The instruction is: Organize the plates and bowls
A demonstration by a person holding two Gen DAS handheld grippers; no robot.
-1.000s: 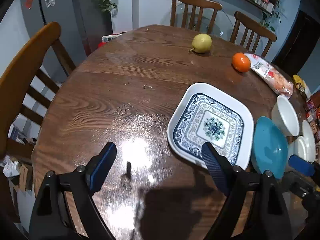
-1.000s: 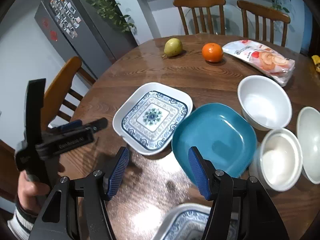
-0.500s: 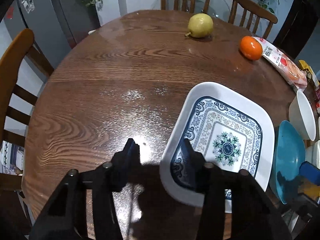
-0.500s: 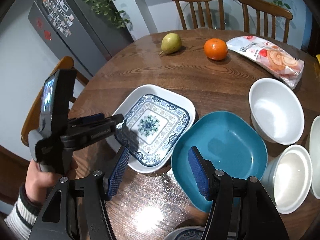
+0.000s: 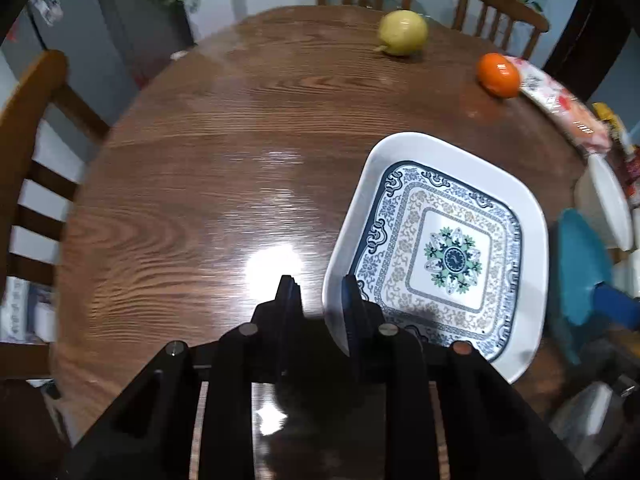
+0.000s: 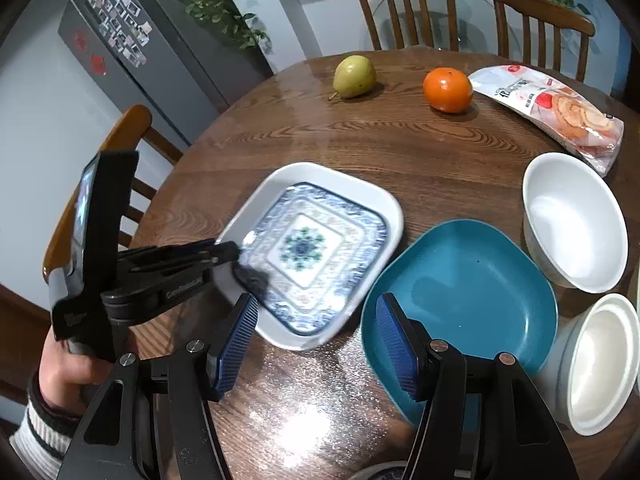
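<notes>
- The left gripper (image 5: 316,296) is closing its jaws around the near-left rim of the patterned square plate (image 5: 448,248); one finger is sitting outside the rim over the table and the other inside, over the blue border.
- Whether the pads are already pressing on the rim cannot be told; a narrow gap is showing on the outer side in the left wrist view.
- From the right wrist view, the left gripper (image 6: 232,254) is reaching in from the left, carried by a hand (image 6: 68,364) in a striped cuff, and its tips are lying at the plate's (image 6: 316,248) left edge.
- The patterned plate is lying on the round wooden table (image 6: 400,148), left of the teal plate (image 6: 464,300) and just beside it; touching or not cannot be told.
- The right gripper (image 6: 316,344) is hovering with its jaws moderately wide and nothing between the blue pads (image 6: 236,344); the gap is framing bare table between the two plates.
- A deep white bowl (image 6: 576,220) is standing right of the teal plate, and a second white bowl (image 6: 600,364) is standing nearer the camera, beside the teal plate's right edge.
- A pear (image 6: 354,76), an orange (image 6: 448,90) and a packet of pastries (image 6: 556,112) are lying along the far side of the table.
- Wooden chairs (image 6: 404,12) are standing around the table.
</notes>
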